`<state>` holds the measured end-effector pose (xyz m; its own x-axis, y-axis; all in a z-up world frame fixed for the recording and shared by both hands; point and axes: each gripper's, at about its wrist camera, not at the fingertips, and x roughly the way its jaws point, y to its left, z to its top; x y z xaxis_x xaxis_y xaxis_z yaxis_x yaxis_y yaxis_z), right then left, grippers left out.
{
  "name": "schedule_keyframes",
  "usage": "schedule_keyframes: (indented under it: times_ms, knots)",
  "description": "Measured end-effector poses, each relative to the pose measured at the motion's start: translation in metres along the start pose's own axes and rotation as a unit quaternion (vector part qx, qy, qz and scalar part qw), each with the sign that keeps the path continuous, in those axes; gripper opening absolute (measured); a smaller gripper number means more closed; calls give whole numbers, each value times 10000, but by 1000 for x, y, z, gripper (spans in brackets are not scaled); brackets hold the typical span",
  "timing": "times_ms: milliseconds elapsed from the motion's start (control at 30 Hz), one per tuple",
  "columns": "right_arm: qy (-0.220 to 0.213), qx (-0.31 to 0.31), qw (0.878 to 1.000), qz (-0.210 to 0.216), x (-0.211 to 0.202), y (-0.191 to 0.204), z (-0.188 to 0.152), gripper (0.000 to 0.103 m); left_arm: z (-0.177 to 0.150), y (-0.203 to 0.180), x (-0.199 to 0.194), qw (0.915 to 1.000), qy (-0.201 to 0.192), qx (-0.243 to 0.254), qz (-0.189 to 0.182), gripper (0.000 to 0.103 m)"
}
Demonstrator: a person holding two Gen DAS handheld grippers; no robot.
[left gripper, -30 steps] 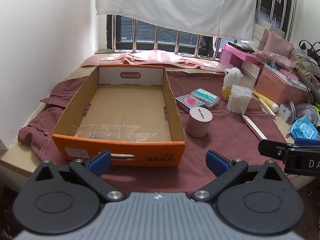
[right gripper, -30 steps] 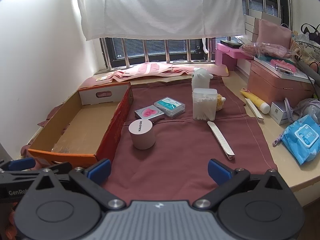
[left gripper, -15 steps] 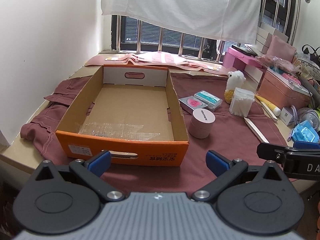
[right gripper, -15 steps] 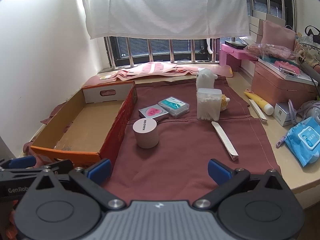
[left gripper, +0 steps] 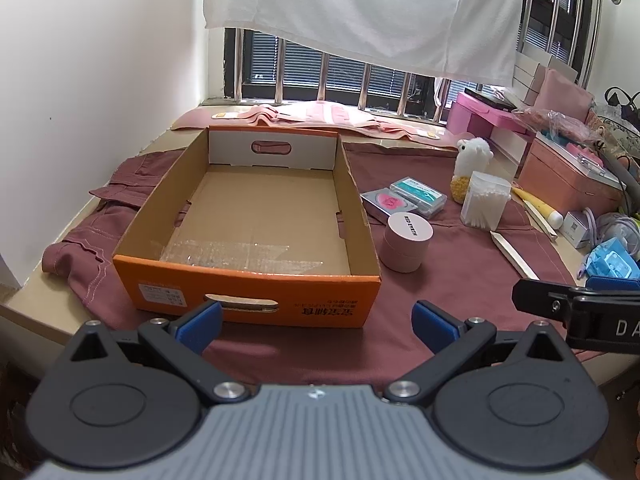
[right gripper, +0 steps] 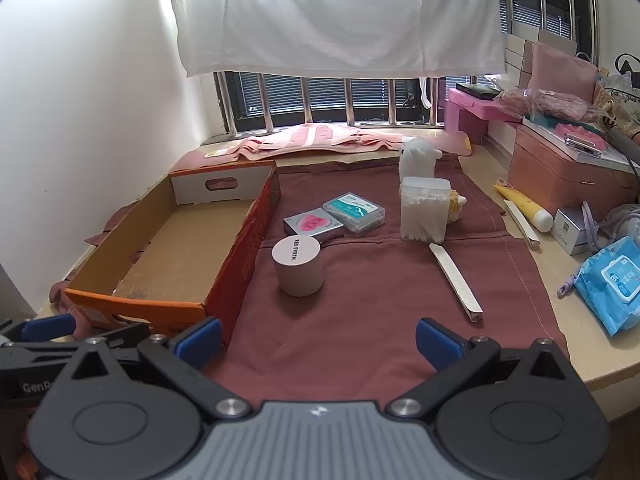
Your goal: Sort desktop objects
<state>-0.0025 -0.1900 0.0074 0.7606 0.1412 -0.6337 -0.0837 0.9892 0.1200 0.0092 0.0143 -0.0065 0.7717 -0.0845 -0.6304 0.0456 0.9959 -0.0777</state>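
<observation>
both grippers, left (left gripper: 316,322) and right (right gripper: 318,340), hang with jaws wide apart over the cloth (right gripper: 360,320), box (left gripper: 256,216) empty, jar (right gripper: 298,266) just beside it

Matt cardboard box (left gripper: 256,216) sits on maroon woven cloth (right gripper: 380,320).

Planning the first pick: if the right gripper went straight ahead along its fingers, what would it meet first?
Probably the round pink jar, slightly left of centre; the open right gripper has only bare maroon cloth before it. Depth is uncertain.
</observation>
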Motion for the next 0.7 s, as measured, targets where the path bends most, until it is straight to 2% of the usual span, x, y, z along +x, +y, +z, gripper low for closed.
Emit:
schedule_keyframes:
  times_ms: [467, 700]
  knots:
    - [21, 18, 10000, 6, 1, 0, -1, 103, -1, 0, 1, 10000, -9, 0, 14, 103]
    - [-15, -4, 10000, -1, 2, -5, -1, 103, 2, -5, 1, 9997, -207, 142, 47, 103]
